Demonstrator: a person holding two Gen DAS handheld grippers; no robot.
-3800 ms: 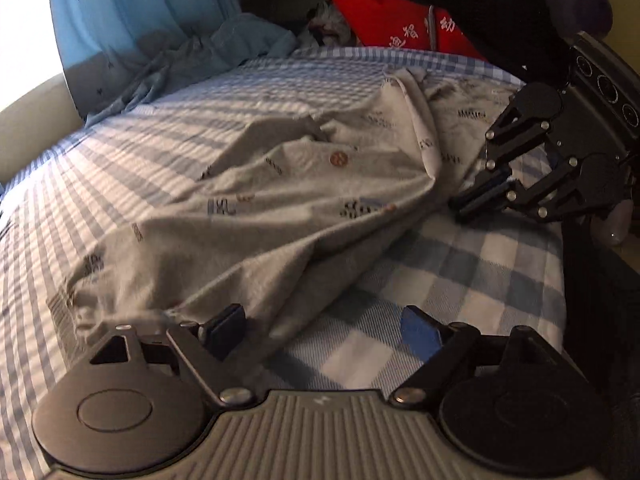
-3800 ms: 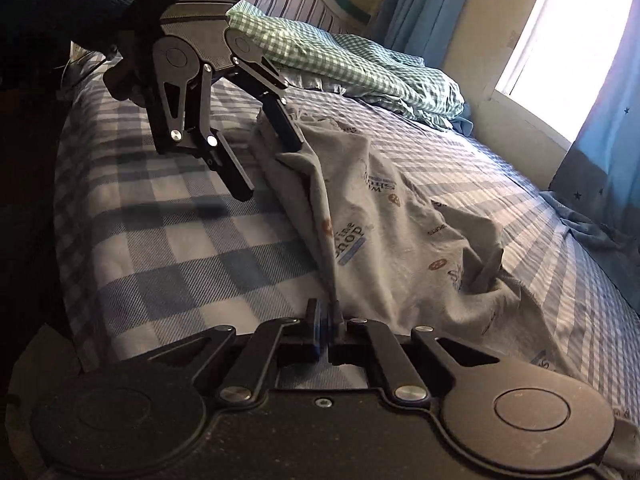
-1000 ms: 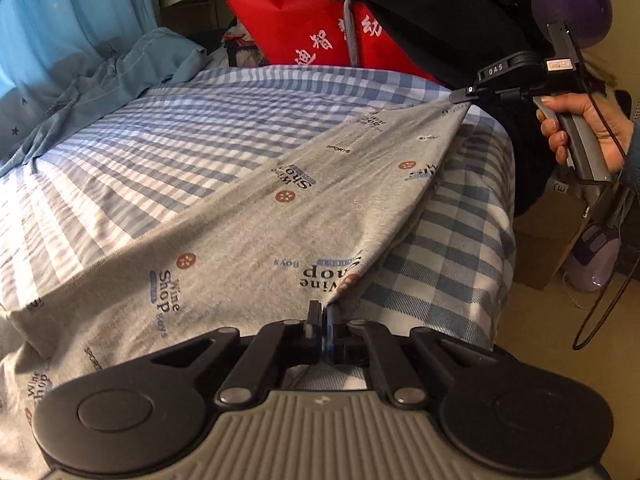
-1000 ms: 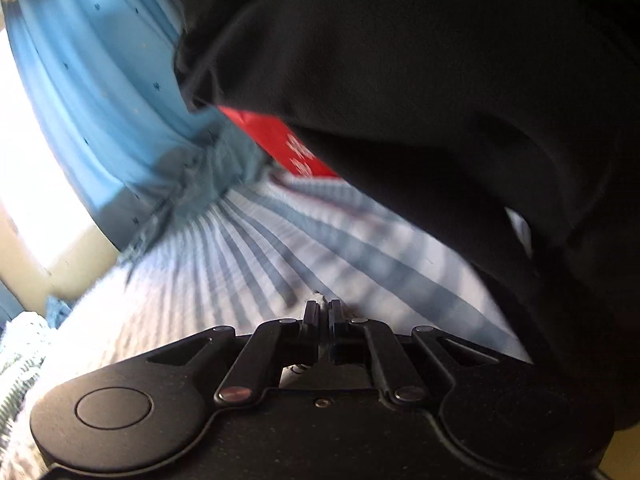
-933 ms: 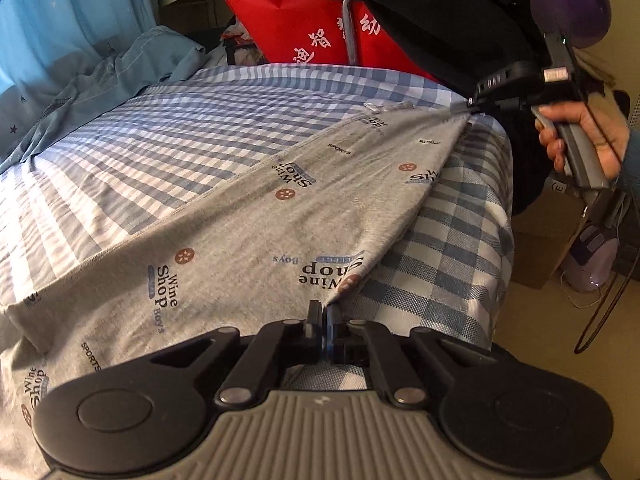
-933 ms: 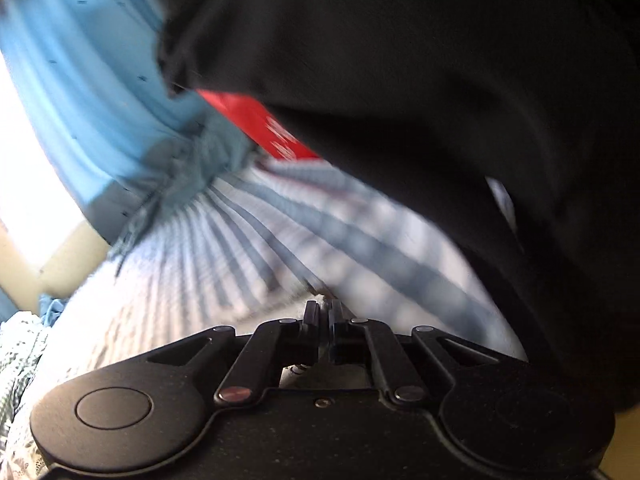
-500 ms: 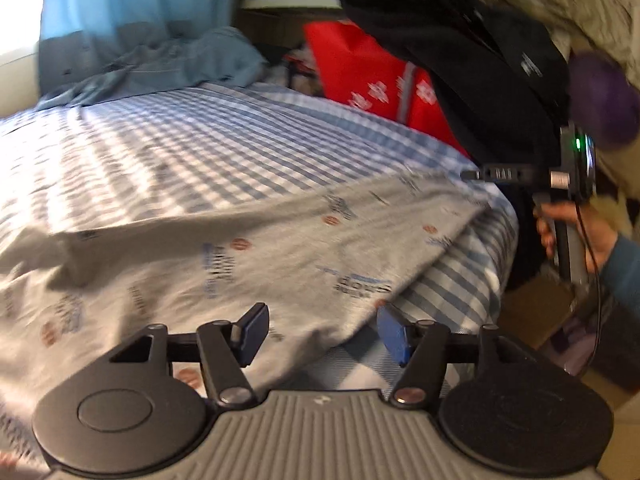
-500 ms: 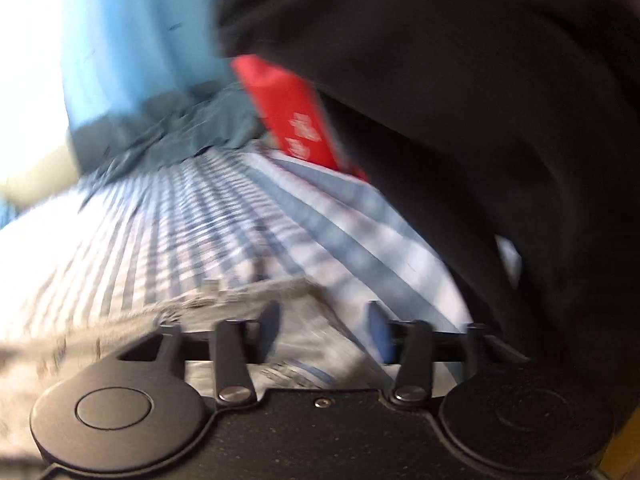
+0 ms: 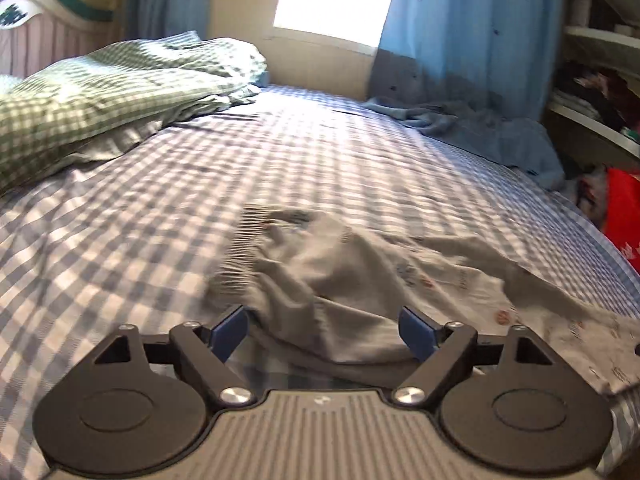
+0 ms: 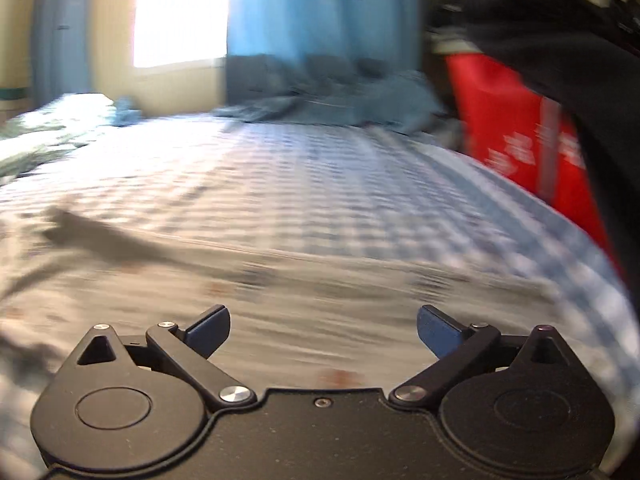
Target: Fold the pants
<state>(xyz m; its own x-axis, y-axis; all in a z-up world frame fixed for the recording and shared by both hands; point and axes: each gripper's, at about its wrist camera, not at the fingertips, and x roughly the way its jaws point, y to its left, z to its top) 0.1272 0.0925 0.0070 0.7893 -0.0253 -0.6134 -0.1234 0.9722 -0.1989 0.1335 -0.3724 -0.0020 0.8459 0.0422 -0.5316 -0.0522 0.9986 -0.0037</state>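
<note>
Grey printed pants (image 9: 360, 280) lie on the blue checked bed sheet (image 9: 280, 160), ribbed waistband (image 9: 240, 256) to the left and a leg running off to the right. My left gripper (image 9: 324, 328) is open, its blue pads either side of the rumpled waist end, holding nothing. In the blurred right wrist view the pants (image 10: 320, 292) spread flat across the bed in front of my right gripper (image 10: 322, 330), which is open and empty just above the cloth.
A green checked quilt (image 9: 100, 88) is piled at the head of the bed on the left. Blue curtains (image 9: 460, 40) and a crumpled blue cloth (image 9: 480, 128) lie at the far side. A red bag (image 10: 520, 132) and dark hanging clothes (image 10: 580, 60) stand beyond the bed's right edge.
Both grippers were shut on the pants a second ago and have let go and opened wide. The pants now lie on the bed. Both cameras have swung towards the window.
</note>
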